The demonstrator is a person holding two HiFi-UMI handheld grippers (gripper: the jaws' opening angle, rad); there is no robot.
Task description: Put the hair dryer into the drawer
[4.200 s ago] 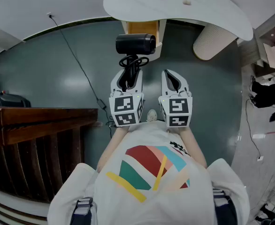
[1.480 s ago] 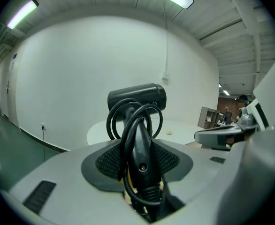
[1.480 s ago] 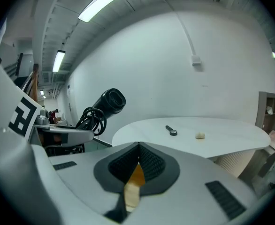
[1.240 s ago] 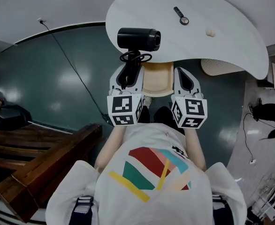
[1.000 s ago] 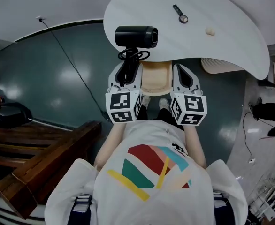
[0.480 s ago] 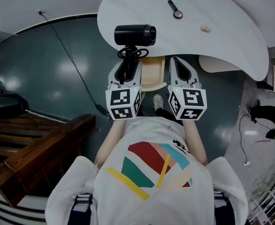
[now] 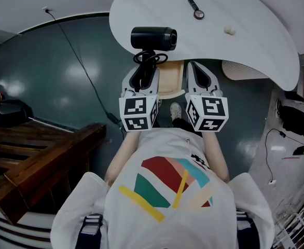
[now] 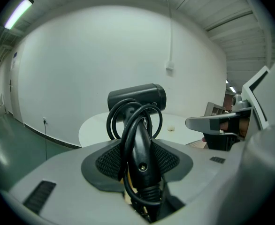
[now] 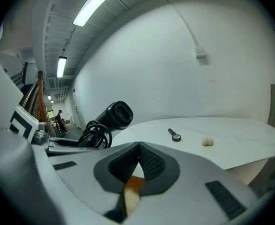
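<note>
**Q:** What has changed in the last few seconds?

**Me:** Biggest thing first: the table (image 7: 256, 30). It was well ahead of me, and now its white edge sits right above my claws, so I've closed in. The drawer (image 7: 168, 82) under it stands open, with its tan inside showing between the two claws.

**Q:** And the hair dryer?

**Me:** The hair dryer (image 7: 153, 38) hasn't shifted in my grip. My left claw (image 7: 143, 72) is clamped on its handle, barrel up against the table edge, with the cord (image 7: 149, 57) coiled at the neck. It's not in the drawer yet.

**Q:** Right claw?

**Me:** The right claw (image 7: 196, 71) has its pads together and holds nothing. It sits beside the left.

**Q:** What does that mean for the job?

**Me:** The approach looks finished, with hardly any drift in the last moment. I judge that lowering the dryer in is what remains. The dark tool (image 7: 193, 8) and the pale lump (image 7: 230, 31) on the table are untouched.
</note>
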